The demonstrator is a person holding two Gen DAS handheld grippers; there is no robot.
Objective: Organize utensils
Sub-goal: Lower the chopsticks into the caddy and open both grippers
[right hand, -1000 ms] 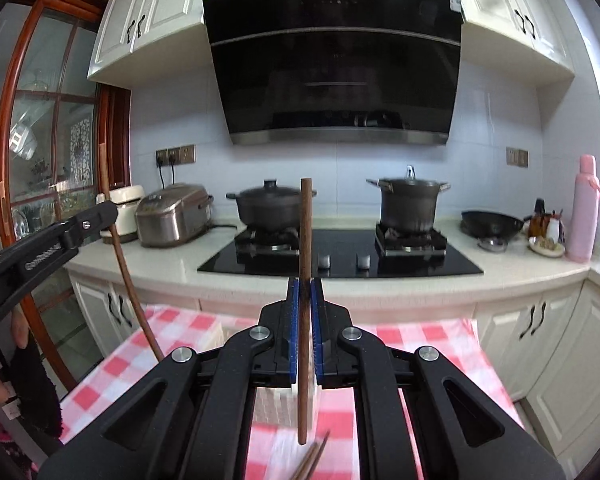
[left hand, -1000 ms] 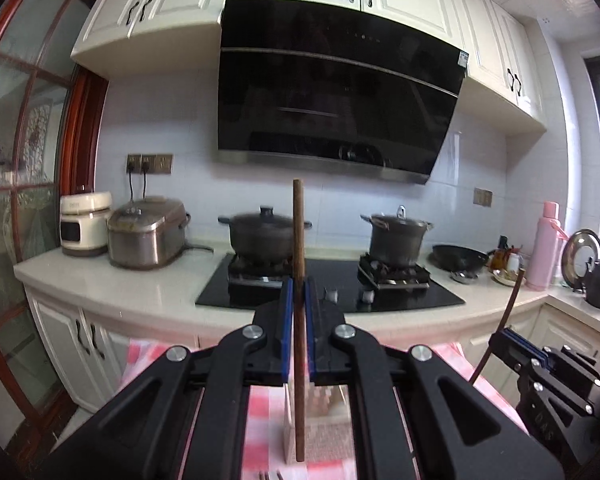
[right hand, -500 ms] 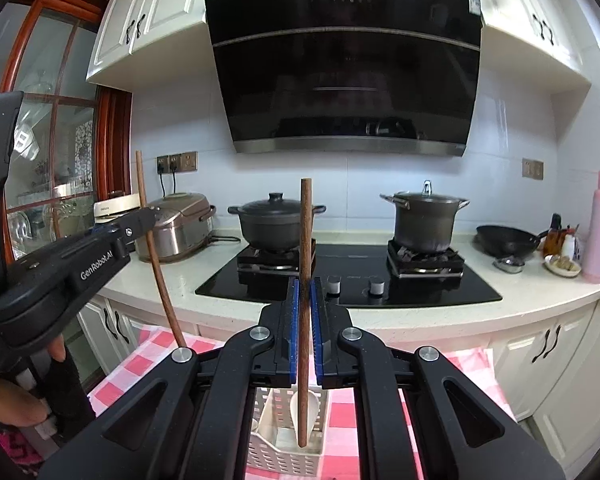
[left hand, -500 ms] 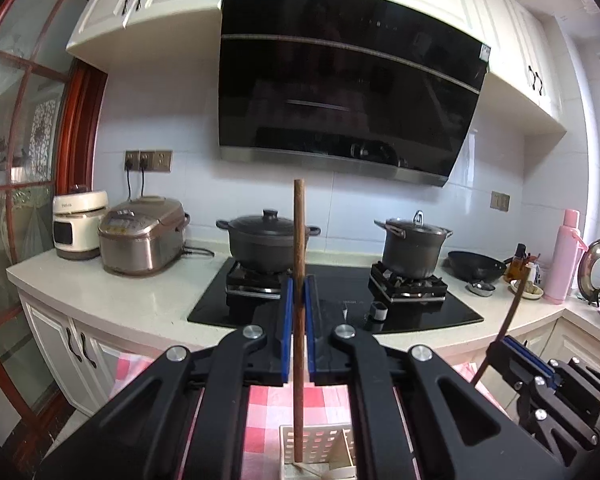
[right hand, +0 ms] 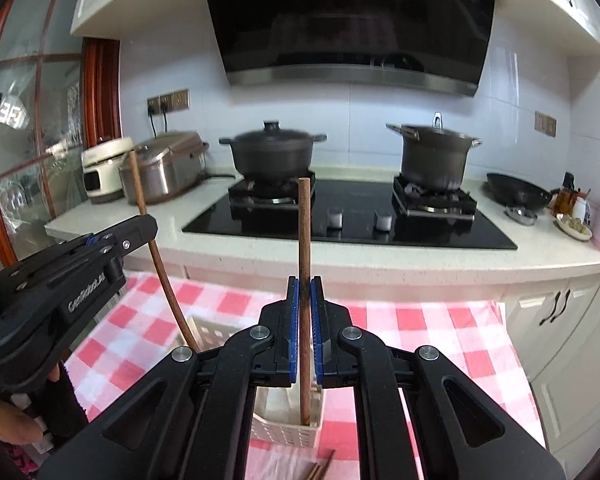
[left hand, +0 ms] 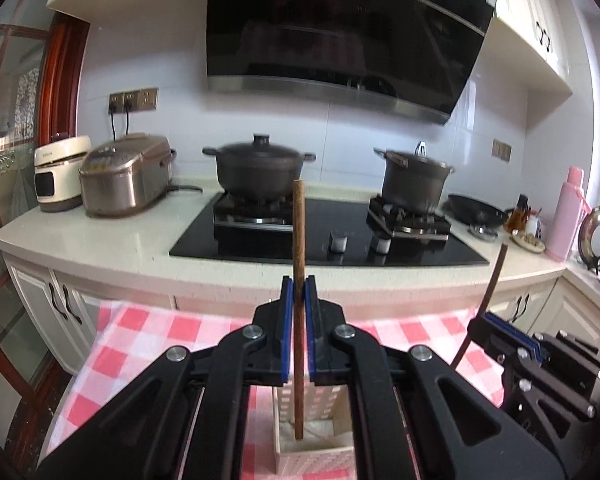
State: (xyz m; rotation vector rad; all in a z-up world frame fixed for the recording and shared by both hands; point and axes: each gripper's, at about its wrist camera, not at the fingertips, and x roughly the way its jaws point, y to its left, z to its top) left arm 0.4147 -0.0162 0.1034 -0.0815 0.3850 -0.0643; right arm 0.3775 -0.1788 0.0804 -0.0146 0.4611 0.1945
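table (right hand: 420, 320): checked pink cloth, just in front of the counter; landmark below is the basket.
stove (left hand: 324, 236): behind the basket on the counter, two lidded pots on it; no part in the task, just backdrop.
basket (right hand: 288, 424): white slotted utensil holder standing upright on the table, open top up, so sticks can drop in end-first.
left gripper (left hand: 296, 320): clamped tight on left chopstick, hovering above the basket; in the right wrist view it sits left of the basket.
right gripper (right hand: 305, 320): jaws closed on right chopstick, directly over the basket.
left chopstick (left hand: 299, 280): dark wood, pinched mid-shaft, held upright so the lower end aims into the basket mouth; the tip looks to be at or just inside the rim, can't tell if it touches bottom.
right chopstick (right hand: 305, 240): same upright hold, lower end inside the basket near its front wall.
spare sticks (right hand: 320, 472): lying flat on the table in front of the basket, not yet sorted, my read.
next: lower both, then release; risk is a tip catching the rim.
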